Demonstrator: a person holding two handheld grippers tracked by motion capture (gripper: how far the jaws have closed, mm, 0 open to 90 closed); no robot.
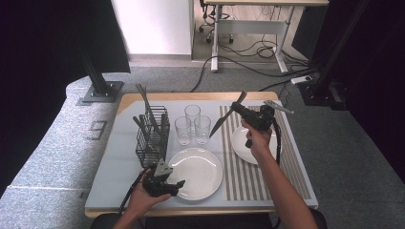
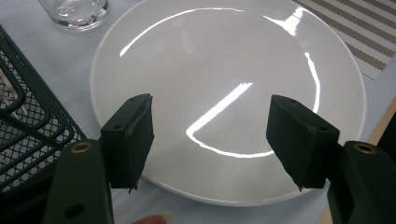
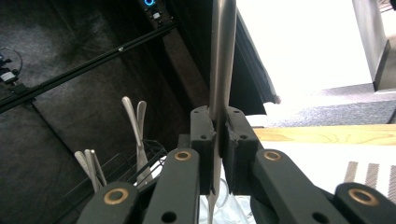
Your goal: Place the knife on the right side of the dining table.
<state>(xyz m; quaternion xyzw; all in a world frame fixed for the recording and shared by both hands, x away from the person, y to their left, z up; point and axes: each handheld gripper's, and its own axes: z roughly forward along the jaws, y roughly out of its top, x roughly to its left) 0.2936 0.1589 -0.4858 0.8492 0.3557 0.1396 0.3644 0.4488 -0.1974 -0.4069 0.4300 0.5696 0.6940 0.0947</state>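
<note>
My right gripper (image 1: 235, 109) is raised over the table's back right part, shut on a metal knife (image 1: 219, 124) that slants down to the left toward the glasses. In the right gripper view the jaws (image 3: 218, 126) pinch the knife's silver handle (image 3: 222, 56), which rises straight up between them. Near the front edge, my left gripper (image 1: 179, 186) stands open beside a white plate (image 1: 200, 169). Its pads (image 2: 133, 135) hover over the near rim of that plate (image 2: 233, 56), with nothing between them.
A black wire basket (image 1: 152, 138) with several utensils stands at the left. Three clear glasses (image 1: 192, 126) stand behind the front plate. A second white plate (image 1: 241, 145) lies on a striped mat (image 1: 248, 176) at the right, partly hidden by the hand.
</note>
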